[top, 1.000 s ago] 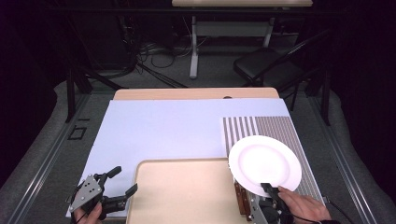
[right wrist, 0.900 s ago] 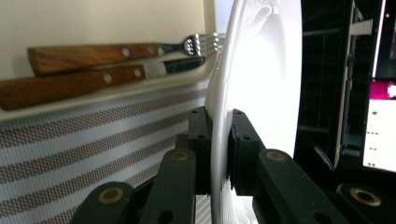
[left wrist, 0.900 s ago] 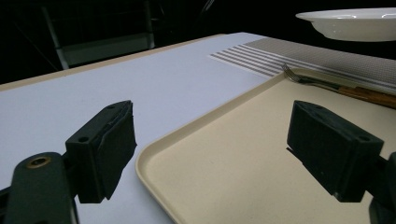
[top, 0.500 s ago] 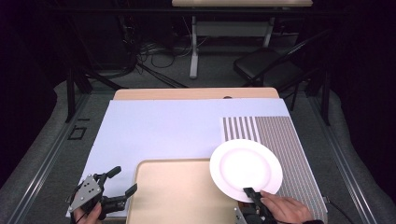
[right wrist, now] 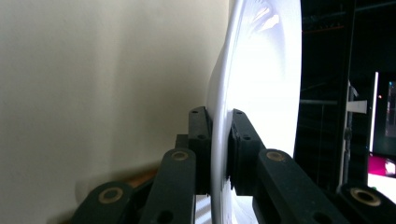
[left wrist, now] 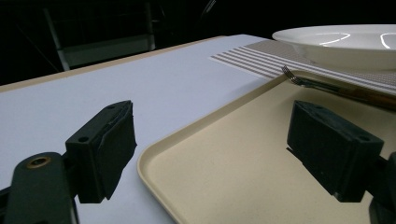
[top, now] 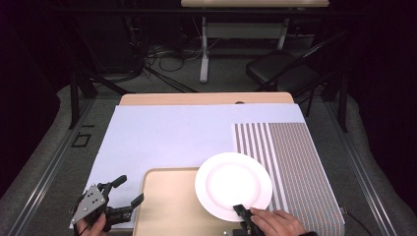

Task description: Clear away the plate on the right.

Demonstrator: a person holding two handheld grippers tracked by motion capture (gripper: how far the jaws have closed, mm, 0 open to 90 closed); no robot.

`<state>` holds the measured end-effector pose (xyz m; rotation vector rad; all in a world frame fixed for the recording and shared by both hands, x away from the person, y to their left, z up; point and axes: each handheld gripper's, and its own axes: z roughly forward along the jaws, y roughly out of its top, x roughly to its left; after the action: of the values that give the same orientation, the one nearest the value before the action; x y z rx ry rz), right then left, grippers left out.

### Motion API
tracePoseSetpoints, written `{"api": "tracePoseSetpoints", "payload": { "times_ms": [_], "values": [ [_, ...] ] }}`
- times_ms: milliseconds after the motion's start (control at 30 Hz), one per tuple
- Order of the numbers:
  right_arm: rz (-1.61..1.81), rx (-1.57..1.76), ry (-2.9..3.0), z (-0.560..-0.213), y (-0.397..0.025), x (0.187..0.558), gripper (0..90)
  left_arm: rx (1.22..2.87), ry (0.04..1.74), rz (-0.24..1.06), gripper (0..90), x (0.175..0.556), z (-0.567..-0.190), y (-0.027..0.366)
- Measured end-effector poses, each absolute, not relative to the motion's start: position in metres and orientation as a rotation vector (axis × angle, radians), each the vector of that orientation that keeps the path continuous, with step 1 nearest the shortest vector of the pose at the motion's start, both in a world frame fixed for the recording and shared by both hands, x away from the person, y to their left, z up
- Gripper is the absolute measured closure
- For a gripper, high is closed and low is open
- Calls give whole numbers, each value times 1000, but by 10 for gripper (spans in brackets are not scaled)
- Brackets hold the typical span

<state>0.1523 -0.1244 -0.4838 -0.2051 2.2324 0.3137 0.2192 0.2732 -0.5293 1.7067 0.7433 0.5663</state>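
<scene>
white and glossy, the plate (top: 233, 186) is pinched at its near rim alone by our right gripper (top: 242, 213), jaws clenched on either face of the rim, as the right gripper view makes plain. it hangs over the right part of the tan tray (top: 167, 206), its far edge reaching over the striped placemat (top: 290, 162). we judge the main risk to be the plate pivoting or slipping out of so narrow a bite, since its whole weight sits beyond the jaws. a fork (left wrist: 327, 86) lies under it along the tray's edge, and lowering the plate without looking could land it on the tines and leave it rocking. our right hand (top: 275, 223) comes in low from the bottom edge, the gripper pointing forward and a little left. our left gripper (top: 123, 196) rests at the tray's left corner on the pale blue surface (top: 167, 132), jaws spread wide and grasping nothing.
</scene>
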Motion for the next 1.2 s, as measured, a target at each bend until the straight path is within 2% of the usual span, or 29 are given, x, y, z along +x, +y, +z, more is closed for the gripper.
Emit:
{"api": "tracePoseSetpoints", "payload": {
  "times_ms": [1200],
  "values": [
    [388, -345, 2327, -528, -84, 150, 815, 1713, 743, 559, 157, 220, -531, 273]
  ]
}}
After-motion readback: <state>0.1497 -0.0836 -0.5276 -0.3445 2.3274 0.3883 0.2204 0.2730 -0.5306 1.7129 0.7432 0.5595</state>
